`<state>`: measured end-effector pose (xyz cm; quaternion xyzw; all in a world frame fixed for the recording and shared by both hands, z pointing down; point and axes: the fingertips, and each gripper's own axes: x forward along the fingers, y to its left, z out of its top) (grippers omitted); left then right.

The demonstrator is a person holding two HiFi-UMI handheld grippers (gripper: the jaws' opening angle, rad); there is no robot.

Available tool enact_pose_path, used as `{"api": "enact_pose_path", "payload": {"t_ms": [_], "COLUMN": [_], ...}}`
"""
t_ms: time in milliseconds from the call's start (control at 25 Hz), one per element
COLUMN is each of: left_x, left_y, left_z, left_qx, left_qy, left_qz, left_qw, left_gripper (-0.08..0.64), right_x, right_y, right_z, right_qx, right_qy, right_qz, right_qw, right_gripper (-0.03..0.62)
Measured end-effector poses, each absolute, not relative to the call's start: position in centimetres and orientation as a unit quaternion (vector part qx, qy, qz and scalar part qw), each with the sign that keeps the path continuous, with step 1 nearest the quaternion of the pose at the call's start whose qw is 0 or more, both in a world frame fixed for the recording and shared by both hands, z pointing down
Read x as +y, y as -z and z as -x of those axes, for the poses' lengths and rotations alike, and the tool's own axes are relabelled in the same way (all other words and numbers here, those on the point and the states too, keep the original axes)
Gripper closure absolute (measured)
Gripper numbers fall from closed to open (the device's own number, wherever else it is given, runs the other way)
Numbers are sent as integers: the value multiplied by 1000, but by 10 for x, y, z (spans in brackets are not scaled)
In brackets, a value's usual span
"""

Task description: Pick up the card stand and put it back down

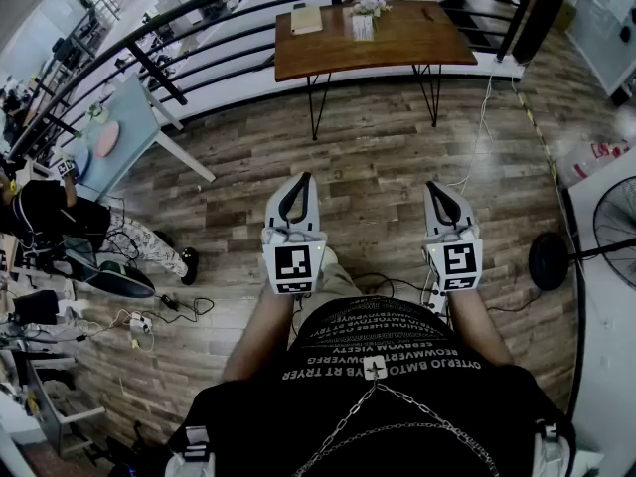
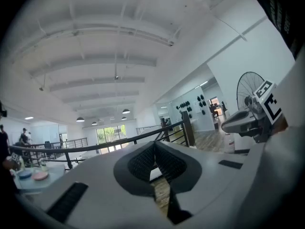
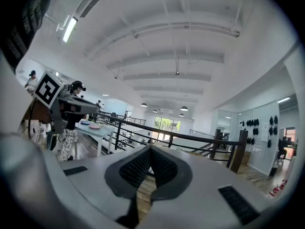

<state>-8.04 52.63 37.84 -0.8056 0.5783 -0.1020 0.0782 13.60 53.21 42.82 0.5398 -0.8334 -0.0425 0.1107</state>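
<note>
A wooden table (image 1: 417,43) stands far ahead by the railing. On it a small white card stand (image 1: 363,26) rests near the middle, with a pale flower bunch (image 1: 371,6) just behind it. Both grippers hover over the wood floor close to my body, well short of the table. My left gripper (image 1: 301,180) (image 2: 155,145) is shut, its jaws meeting at the tips with nothing between them. My right gripper (image 1: 434,187) (image 3: 151,149) is also shut and empty. Neither gripper view shows the card stand.
A tan flat box (image 1: 306,19) lies on the table's left part. A black railing (image 1: 209,8) runs behind it. A light-blue table with plates (image 1: 114,137) and a seated person (image 1: 60,222) are at the left. A standing fan (image 1: 606,232) is at the right; cables (image 1: 184,311) trail on the floor.
</note>
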Motion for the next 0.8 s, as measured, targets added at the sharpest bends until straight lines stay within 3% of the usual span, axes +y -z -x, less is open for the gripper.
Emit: {"api": "enact_pose_path", "payload": {"t_ms": [800], "left_x": [506], "left_y": [-409], "left_z": [48], "left_qx": [575], "left_qy": [109], "left_qz": [810], "left_qw": [14], "left_gripper": [532], "right_x": [510], "right_y": [-425], "right_z": [-167], "right_qx": [-842], "right_qy": [45], "right_qz": [-523], "right_qw": [121], "right_gripper": [577]}}
